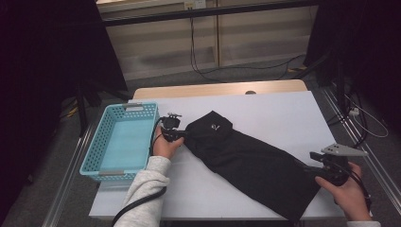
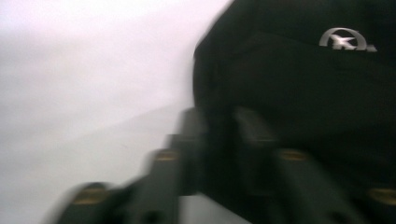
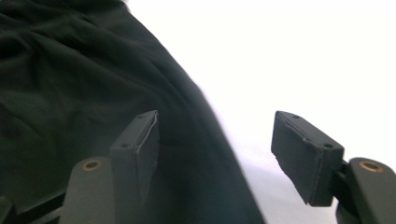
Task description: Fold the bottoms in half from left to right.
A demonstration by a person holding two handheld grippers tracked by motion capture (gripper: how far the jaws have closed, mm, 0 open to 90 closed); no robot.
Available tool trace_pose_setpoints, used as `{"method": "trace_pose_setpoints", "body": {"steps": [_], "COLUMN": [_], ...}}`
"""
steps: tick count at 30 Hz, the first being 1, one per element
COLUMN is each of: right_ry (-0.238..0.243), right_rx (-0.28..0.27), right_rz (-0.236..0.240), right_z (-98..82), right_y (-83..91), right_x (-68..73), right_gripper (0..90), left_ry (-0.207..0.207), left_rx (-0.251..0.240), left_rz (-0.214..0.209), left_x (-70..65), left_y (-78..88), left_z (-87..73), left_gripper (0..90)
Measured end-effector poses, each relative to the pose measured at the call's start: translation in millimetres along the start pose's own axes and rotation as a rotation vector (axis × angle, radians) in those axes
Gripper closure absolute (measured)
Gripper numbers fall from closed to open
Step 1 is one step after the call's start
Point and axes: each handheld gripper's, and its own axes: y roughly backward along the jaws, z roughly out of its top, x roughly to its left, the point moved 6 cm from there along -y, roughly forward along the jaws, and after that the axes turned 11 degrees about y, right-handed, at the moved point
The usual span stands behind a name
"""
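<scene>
Left hand-held gripper [image 1: 182, 134] pinches black garment [image 1: 250, 163] edge.

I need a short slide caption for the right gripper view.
Open right gripper straddling the black garment edge on the white table.

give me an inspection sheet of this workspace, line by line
surface: white table top over a wooden edge at the far side, bare around the work
job's things: black garment lying slantwise across the table, small pale logo near its upper left end; blue basket at the left edge, nothing in it
clutter: nothing seen
grippers: left gripper closed on the garment's upper left end, cloth between its fingers; right gripper open at the garment's lower right edge, one finger over the cloth, one over the table
cables: black cable trailing from the left gripper along the sleeve; more cables on the floor
surroundings: dark room, pale wall panels behind, metal rails beside the table
</scene>
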Motion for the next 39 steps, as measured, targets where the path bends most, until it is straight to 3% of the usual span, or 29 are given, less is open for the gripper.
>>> {"method": "trace_pose_setpoints", "body": {"steps": [4,7,11,14,16,18,19,20,22,25,27,29,31,32,34,37,39], "right_ry": [-0.017,-0.021,-0.038,-0.017,-0.017,-0.005,0.004,0.017,0.031,-0.005,-0.025,-0.048,-0.054,-0.055,-0.047,-0.035,-0.028], "right_rx": [0.035,0.069,0.112,0.11,0.107,0.121,0.127,0.134,0.139,0.122,0.114,0.108,0.11,0.101,0.084,0.057,0.051], "right_rz": [-0.013,-0.028,-0.03,-0.046,0.013,0.084,0.116,0.11,0.101,0.085,0.044,0.037,0.008,-0.002,-0.012,-0.018,-0.022], "right_z": [-11.7,-21.3,-30.0,-29.8,-28.7,-27.3,-25.8,-24.6,-24.3,-26.4,-27.0,-27.6,-29.7,-29.8,-27.1,-18.6,-13.8], "right_y": [3.9,5.4,2.1,1.3,1.6,2.1,2.0,1.8,3.6,13.7,22.0,26.3,25.6,23.7,19.9,17.5,15.7], "right_x": [-4.1,-6.0,-7.8,-6.3,-0.8,8.0,12.9,13.8,9.0,-4.4,-16.3,-22.7,-26.6,-27.1,-25.4,-20.3,-16.2], "right_gripper": [33.9,36.7,42.7,58.0,75.9,87.0,88.0,88.4,88.7,88.8,88.8,88.7,87.0,80.0,64.7,52.7,48.0], "left_ry": [-0.015,-0.015,-0.014,-0.009,-0.003,-0.008,-0.003,-0.004,-0.008,-0.019,-0.027,-0.024,-0.027,-0.023,-0.053,-0.074,-0.106], "left_rx": [0.004,-0.023,-0.042,-0.048,-0.06,-0.062,-0.069,-0.07,-0.063,-0.068,-0.059,-0.065,-0.07,-0.082,-0.103,-0.118,-0.133], "left_rz": [0.031,0.057,0.063,0.061,0.067,0.064,0.062,0.065,0.059,0.051,0.044,0.057,0.046,0.044,0.035,-0.015,-0.02], "left_x": [-0.2,6.0,13.2,16.6,18.2,17.6,16.6,15.9,14.2,11.7,9.8,9.3,9.0,8.1,5.7,-2.3,-7.0], "left_y": [4.7,14.6,25.8,29.9,31.2,32.0,31.9,31.8,32.3,33.7,33.9,33.1,32.2,31.6,31.4,28.4,24.1], "left_z": [2.1,7.5,11.8,13.2,14.2,14.3,14.6,14.6,14.1,13.0,10.8,8.9,8.5,9.2,12.0,17.6,21.6], "left_gripper": [84.8,85.8,86.1,86.1,86.1,86.0,86.0,86.0,86.0,85.9,85.3,84.1,77.3,69.7,63.0,53.9,49.1]}}
